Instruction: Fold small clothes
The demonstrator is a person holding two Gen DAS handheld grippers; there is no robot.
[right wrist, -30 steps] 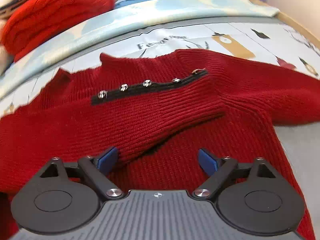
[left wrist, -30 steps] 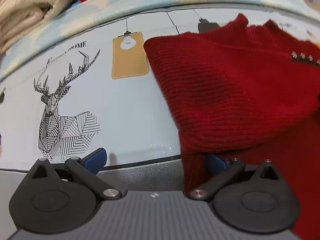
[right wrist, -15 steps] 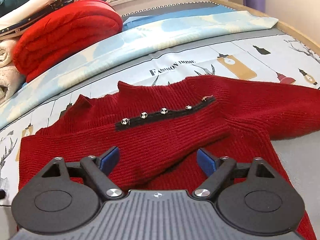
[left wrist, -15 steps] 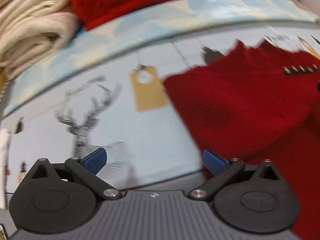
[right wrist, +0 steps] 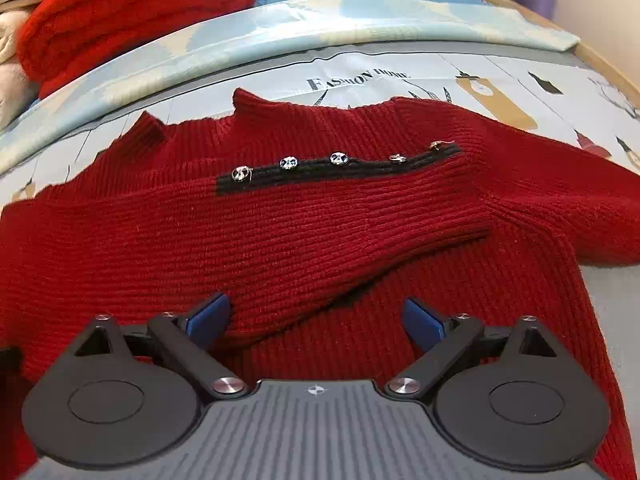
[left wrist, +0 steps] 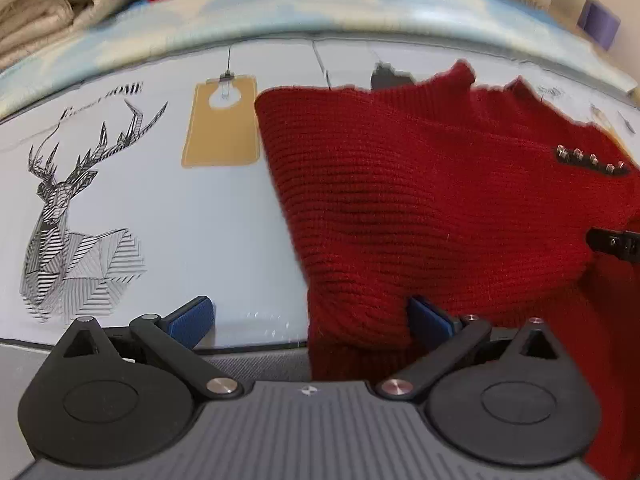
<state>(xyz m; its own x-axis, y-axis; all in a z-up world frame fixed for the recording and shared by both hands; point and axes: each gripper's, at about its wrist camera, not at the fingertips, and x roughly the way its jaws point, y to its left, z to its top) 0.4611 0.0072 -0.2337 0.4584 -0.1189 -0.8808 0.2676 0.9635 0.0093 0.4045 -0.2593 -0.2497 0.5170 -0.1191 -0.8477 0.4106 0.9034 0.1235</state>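
A dark red knit sweater (right wrist: 280,232) lies spread on the printed bed sheet (right wrist: 480,76), with a black strip of silver buttons (right wrist: 336,166) near its collar. One part is folded over the body. The sweater fills the right half of the left wrist view (left wrist: 420,200). My left gripper (left wrist: 310,320) is open at the sweater's left edge, and its right blue pad (left wrist: 430,320) touches the cloth. My right gripper (right wrist: 316,318) is open just above the folded layer, holding nothing. The right gripper's tip (left wrist: 616,242) shows at the far right of the left wrist view.
A folded bright red blanket (right wrist: 132,12) and cream blankets (left wrist: 48,4) are stacked at the back left. A pale blue cover (right wrist: 360,20) runs across the back. The sheet shows a deer print (left wrist: 76,216). A wooden bed edge (right wrist: 600,60) runs at right.
Both grippers pulled back and up, then came back down toward the sweater. The left one is again at the sweater's left edge. The sweater has not visibly moved.
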